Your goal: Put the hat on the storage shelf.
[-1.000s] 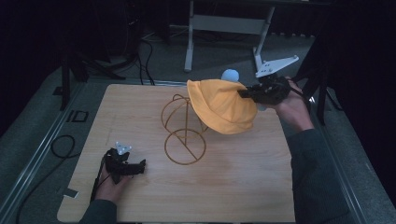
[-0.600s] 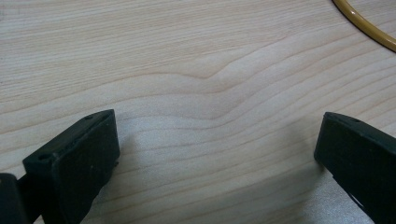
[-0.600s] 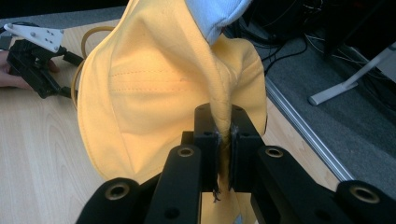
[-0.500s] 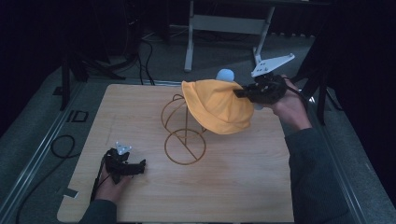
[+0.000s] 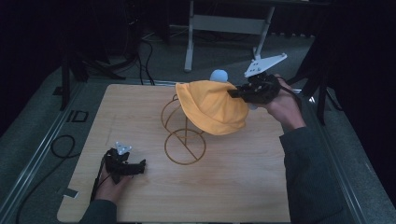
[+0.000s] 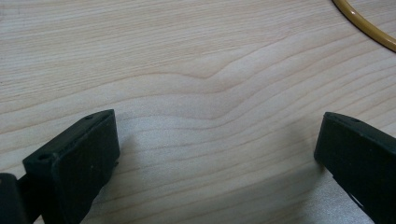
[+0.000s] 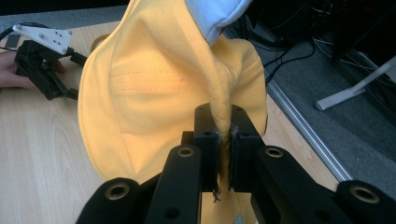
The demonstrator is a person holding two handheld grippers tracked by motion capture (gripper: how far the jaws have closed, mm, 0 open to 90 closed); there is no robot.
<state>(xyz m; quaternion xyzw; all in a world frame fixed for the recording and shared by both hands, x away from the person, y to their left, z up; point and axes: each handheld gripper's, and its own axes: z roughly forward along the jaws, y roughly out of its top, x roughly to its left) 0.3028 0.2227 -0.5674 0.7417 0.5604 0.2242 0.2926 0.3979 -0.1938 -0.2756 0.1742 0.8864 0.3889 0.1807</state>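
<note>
A yellow fabric hat (image 5: 212, 106) hangs above the table, partly over the top of a gold wire stand (image 5: 183, 135). My right gripper (image 5: 236, 93) is shut on the hat's brim (image 7: 223, 122) at its right edge, seen pinched between the jaws in the right gripper view. A pale blue part (image 7: 215, 13) of the hat shows at its top. My left gripper (image 5: 140, 165) rests on the wooden table (image 5: 233, 186) at the front left, open, with bare wood (image 6: 215, 121) between its jaws. A curve of the stand's base ring (image 6: 364, 23) lies beyond it.
The stand's round base ring (image 5: 185, 148) sits near the table's middle. A white desk frame (image 5: 224, 23) stands behind the table on the grey floor. Black cables (image 5: 60, 144) trail off the left edge.
My right gripper has carried the hat to the left, toward the top of the wire stand. The left gripper has stayed put.
</note>
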